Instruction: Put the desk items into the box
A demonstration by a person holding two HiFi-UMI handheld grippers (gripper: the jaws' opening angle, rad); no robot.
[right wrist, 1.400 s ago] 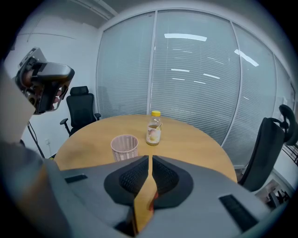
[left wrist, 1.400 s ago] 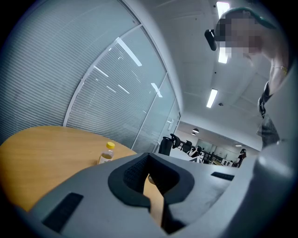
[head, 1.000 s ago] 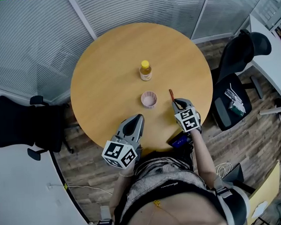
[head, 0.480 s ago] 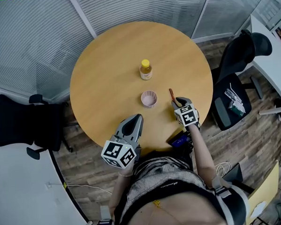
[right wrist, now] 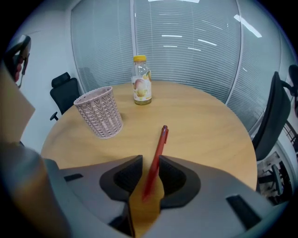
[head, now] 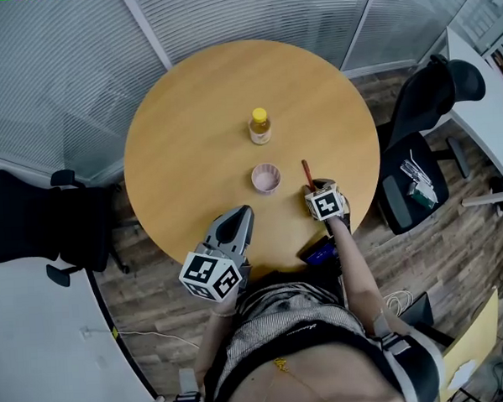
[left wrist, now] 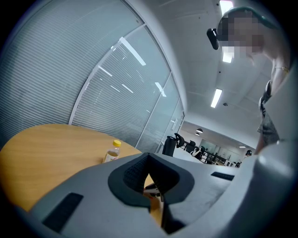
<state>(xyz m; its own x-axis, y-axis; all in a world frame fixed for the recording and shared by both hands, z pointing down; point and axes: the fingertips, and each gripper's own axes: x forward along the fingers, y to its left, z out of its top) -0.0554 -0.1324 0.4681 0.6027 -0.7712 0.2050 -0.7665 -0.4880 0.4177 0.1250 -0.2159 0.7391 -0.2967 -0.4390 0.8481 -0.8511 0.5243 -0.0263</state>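
A red pen lies flat on the round wooden table, right of a pink patterned cup. My right gripper is over the pen's near end. In the right gripper view the pen runs between the jaws, which stand slightly apart on either side of it; the right gripper is open. The cup and a yellow-capped bottle stand beyond. The left gripper is shut and empty at the table's near edge, pointing toward the bottle. No box is in view.
Black office chairs stand left and right of the table. A white desk is at the far right. Glass walls with blinds close off the back. A blue object shows under the table's near edge.
My right gripper has slid forward and slightly left along the table, bringing its jaws around the pen's near end. The left gripper has barely moved.
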